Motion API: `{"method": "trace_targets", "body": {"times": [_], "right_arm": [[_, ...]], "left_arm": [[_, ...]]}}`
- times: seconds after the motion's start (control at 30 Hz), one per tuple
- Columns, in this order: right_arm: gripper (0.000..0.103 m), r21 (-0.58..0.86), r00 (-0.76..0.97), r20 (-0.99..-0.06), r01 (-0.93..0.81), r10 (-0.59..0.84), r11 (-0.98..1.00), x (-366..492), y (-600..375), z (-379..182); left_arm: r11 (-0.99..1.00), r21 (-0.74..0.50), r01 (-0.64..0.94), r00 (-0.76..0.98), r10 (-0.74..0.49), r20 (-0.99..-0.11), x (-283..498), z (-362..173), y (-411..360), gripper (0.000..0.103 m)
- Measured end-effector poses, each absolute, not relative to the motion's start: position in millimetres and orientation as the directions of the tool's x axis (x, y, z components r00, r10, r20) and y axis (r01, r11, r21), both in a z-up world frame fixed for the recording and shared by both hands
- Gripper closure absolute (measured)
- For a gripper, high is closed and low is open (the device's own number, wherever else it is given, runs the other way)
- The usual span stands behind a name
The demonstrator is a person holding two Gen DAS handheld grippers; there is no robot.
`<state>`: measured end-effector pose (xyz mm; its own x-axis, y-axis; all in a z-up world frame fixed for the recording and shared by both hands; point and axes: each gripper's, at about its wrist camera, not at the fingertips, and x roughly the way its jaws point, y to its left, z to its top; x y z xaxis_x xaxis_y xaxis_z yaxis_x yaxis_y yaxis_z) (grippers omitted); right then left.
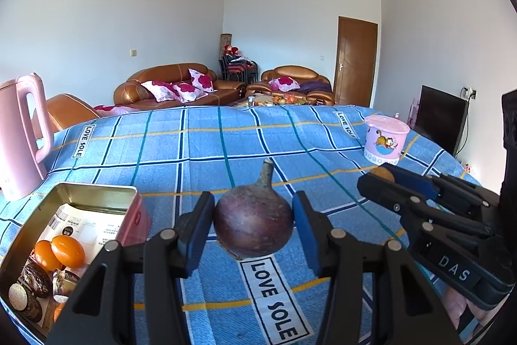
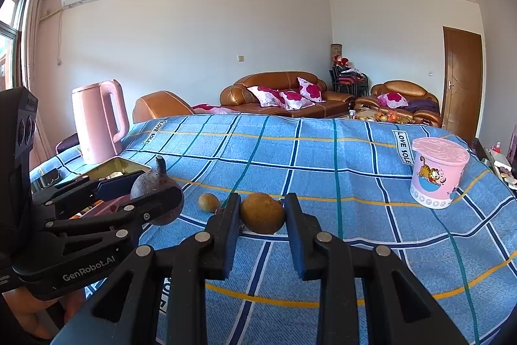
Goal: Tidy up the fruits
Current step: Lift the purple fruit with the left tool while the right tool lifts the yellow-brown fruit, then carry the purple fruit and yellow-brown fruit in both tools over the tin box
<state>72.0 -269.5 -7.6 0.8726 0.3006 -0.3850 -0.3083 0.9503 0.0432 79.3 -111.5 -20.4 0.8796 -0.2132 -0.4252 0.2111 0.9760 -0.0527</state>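
Note:
A dark purple round fruit point(image 1: 253, 228) with a grey stem sits between the blue pads of my left gripper point(image 1: 252, 199), which is shut on it, low over the blue checked cloth point(image 1: 226, 144). The right wrist view shows the same fruit point(image 2: 152, 186) in the left gripper point(image 2: 155, 194) at the left. My right gripper point(image 2: 262, 199) is shut on a brownish-yellow round fruit point(image 2: 263, 214) close to the cloth; whether it touches I cannot tell. A smaller brown fruit point(image 2: 208, 202) lies loose on the cloth between the two grippers. The right gripper point(image 1: 376, 180) shows at the right of the left wrist view.
An open metal tin point(image 1: 97, 193) at the near left holds two orange fruits point(image 1: 61, 251), dark round items and a printed leaflet. A pink kettle point(image 2: 97, 122) stands behind it. A pink lidded tub point(image 2: 437, 172) with a cartoon cat stands at the right. Sofas lie beyond.

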Motion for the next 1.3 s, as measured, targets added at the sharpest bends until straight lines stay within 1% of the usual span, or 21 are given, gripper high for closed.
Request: {"method": "trace_targets", "body": {"times": [0.37, 0.73, 0.9, 1.3], "right_arm": [[0.074, 0.035, 0.882, -0.364, -0.309, 0.3, 0.951, 68, -270, -6], [0.074, 0.012, 0.906, -0.299, -0.309, 0.299, 0.951, 54, -270, -1], [0.074, 0.007, 0.903, -0.294, -0.325, 0.313, 0.946, 54, -263, 0], [0.073, 0.004, 0.871, -0.309, -0.4, 0.381, 0.917, 58, -228, -2]], "left_arm": [[0.979, -0.033, 0.199, 0.902, -0.196, -0.385, 71, -17, -113, 0.051], [0.983, -0.016, 0.184, 0.921, -0.178, -0.346, 61, -14, -112, 0.051], [0.984, -0.037, 0.177, 0.917, -0.178, -0.356, 61, -14, -105, 0.051], [0.992, -0.064, 0.104, 0.921, -0.121, -0.371, 55, -15, -68, 0.051]]}}
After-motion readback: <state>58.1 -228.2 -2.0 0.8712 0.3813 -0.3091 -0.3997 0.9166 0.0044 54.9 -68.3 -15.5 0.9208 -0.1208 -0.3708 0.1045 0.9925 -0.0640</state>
